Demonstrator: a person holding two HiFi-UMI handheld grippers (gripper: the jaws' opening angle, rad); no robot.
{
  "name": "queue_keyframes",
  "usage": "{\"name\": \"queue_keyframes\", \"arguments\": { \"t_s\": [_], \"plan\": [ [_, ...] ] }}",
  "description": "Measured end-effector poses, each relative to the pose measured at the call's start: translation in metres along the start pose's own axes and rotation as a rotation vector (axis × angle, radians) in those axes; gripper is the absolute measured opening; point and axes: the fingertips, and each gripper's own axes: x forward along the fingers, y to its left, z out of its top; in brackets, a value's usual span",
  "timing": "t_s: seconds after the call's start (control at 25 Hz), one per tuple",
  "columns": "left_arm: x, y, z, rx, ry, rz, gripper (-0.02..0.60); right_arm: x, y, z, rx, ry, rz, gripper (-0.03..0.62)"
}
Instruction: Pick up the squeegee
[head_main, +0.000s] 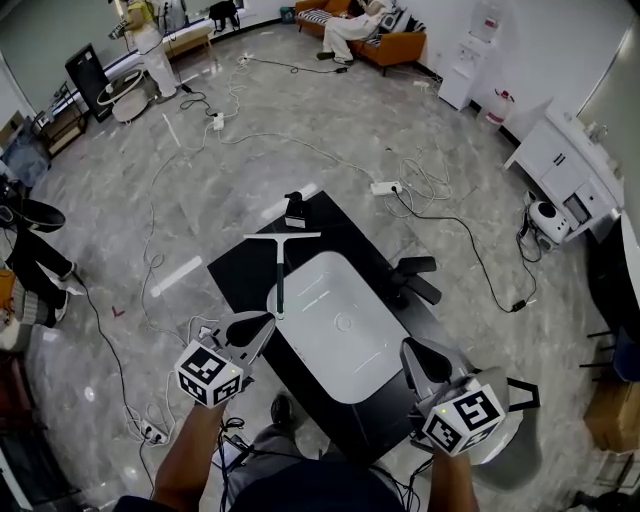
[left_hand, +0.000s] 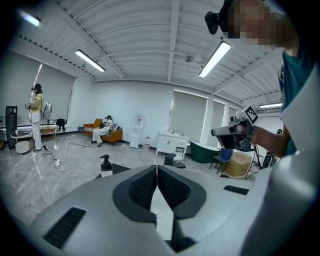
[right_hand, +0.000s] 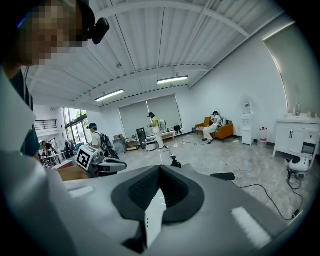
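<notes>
Item: 2 handheld grippers, both empty. Left gripper (head_main: 262, 325): jaws closed pad to pad, nothing between them, hovering at the near-left edge of the white basin (head_main: 345, 335). Right gripper (head_main: 412, 350): jaws likewise together, at the basin's near-right edge. Squeegee (head_main: 280, 272): flat on the black table (head_main: 238, 272), blade crosswise at the far end, thin handle running toward the person, its near end apparently on the basin rim, just beyond the left gripper's tips and untouched. Pump bottle (head_main: 295, 210): upright just past the blade. Hazards, judged: 1, closed jaws arriving on the handle would shove it rather than take it, so they must part first; 2, a nudge could tip the handle end into the basin; 3, a push along the handle could drive the blade against the bottle and topple it; 4, a grip near the handle's end would leave the blade drooping.
</notes>
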Motion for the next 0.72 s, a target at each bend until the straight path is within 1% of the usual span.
{"name": "queue_keyframes", "arguments": {
  "t_s": [0.48,0.72],
  "plan": [
    [0.025,0.023,-0.037,-0.032,0.069,0.011,0.006,0.027,-0.011,-0.028,0.037,0.048,0.023,0.011],
    [0.037,0.026,-0.050,-0.039,0.098,0.009,0.006,0.035,-0.014,-0.038,0.050,0.060,0.035,0.011]
  ]
}}
